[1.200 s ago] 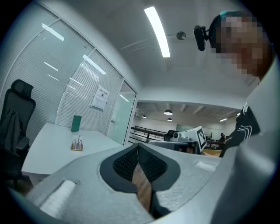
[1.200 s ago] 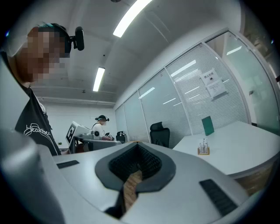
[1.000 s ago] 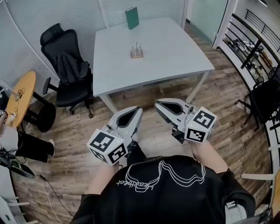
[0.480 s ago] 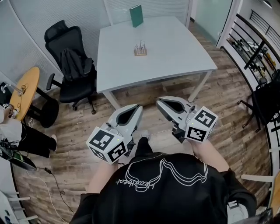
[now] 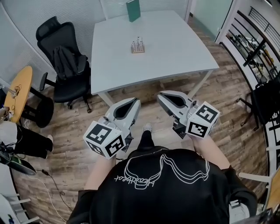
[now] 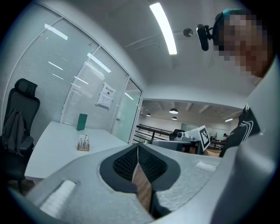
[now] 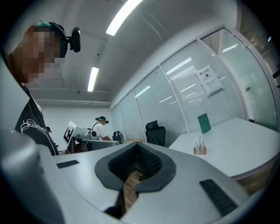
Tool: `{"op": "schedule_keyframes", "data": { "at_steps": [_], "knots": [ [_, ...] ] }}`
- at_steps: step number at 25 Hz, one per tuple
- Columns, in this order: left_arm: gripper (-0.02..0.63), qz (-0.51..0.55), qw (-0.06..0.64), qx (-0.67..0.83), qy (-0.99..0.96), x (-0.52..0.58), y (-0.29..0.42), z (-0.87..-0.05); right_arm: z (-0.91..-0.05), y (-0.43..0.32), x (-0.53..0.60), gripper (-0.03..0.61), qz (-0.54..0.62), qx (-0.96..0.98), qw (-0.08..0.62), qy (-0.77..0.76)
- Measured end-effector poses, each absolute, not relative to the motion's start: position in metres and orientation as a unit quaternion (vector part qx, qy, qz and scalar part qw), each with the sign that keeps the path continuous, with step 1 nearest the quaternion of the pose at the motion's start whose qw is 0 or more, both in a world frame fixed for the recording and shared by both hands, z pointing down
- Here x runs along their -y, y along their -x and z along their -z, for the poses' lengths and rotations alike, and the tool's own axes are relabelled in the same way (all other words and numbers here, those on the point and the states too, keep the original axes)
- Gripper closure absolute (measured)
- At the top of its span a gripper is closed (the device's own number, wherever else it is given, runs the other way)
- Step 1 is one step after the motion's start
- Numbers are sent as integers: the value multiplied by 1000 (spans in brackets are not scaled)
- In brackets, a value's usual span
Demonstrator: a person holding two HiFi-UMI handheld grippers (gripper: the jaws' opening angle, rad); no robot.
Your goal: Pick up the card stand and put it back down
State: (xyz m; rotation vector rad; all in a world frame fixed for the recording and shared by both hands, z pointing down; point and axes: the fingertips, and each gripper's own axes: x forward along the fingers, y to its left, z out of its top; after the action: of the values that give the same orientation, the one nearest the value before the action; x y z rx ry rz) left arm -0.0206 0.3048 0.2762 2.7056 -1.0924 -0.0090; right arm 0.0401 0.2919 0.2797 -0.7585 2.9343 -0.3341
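Two tools are held low in front of the person's chest. The left tool (image 5: 134,103) and the right tool (image 5: 161,95) both point toward the worktop (image 5: 175,52). Each has its jaws pressed together with nothing between them, as the left gripper view (image 6: 138,146) and the right gripper view (image 7: 136,144) show. Below and between them a shoe (image 5: 148,127) stands on the wood floor (image 5: 78,127).

A stretch of that floor and the bare near half of the worktop lie between the tools and the card stand (image 5: 138,46). The card stand sits upright near the middle of the worktop, well apart from both tools; it also shows in the left gripper view (image 6: 83,143) and the right gripper view (image 7: 200,146). Beyond it, at the far edge, a green board (image 5: 133,9) stands on end.

Left of the worktop is a black office chair (image 5: 65,65) with dark cloth draped over its back, and further left a round wooden table (image 5: 19,94). A dark rack (image 5: 251,48) runs along the right side.

Compared with a second ago, both tools hold much the same pose and are still pressed together. The shoe now shows more clearly between them, and the card stand has not shifted on the worktop.
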Motion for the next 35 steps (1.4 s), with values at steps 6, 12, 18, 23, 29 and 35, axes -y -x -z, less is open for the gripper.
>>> {"op": "schedule_keyframes", "data": {
  "at_steps": [6,12,18,23,29,35],
  "knots": [
    [598,1,115,364,-924,-226,23,-273,-273,-45,-217,569,114,-956,52,267],
    [598,-1,127,352,-927,-137,31,-269,-272,-38,-129,569,124,-951,50,280],
    [598,-5,144,346,-927,-56,40,-276,-276,-33,-52,568,135,-946,40,291],
    [598,-12,150,343,-927,-2,46,-291,-289,-30,1,557,145,-940,27,307],
    [597,-27,159,346,-924,48,56,-316,-319,-33,50,537,163,-929,3,333],
    [597,-48,161,357,-919,74,70,-346,-350,-35,68,514,171,-918,-32,356]
  ]
}}
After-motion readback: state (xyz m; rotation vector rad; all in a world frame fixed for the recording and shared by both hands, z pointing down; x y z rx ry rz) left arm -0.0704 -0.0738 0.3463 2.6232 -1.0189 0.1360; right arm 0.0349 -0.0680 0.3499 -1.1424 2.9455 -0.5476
